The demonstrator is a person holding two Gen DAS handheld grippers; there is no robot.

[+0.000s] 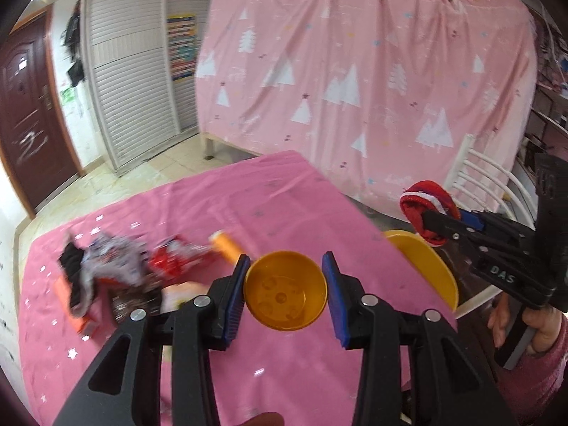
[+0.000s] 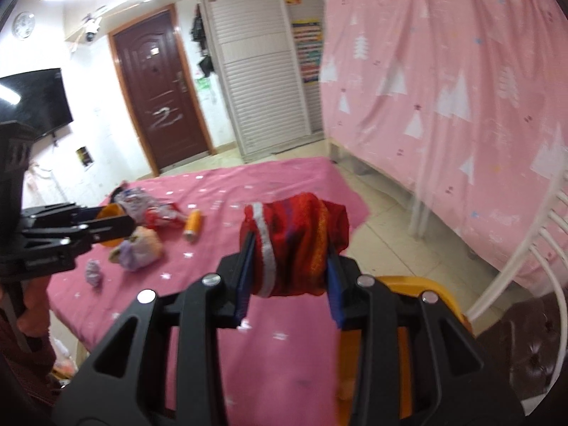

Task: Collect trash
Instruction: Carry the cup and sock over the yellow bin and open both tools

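The left hand-held gripper (image 1: 285, 294) clamps an orange cup (image 1: 285, 291) at centre frame, its mouth facing the camera. The right hand-held gripper (image 2: 289, 266) pinches a crumpled red wrapper (image 2: 294, 245), long axis horizontal, above the pink tabletop (image 2: 284, 372). An orange bottle (image 2: 192, 226) lies left of centre, pointing toward the camera.

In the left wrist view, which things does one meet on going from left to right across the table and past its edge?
Black and patterned wrappers → red crumpled wrapper → orange bottle → orange cup between the left gripper pads → yellow bin → red cloth in the right gripper.
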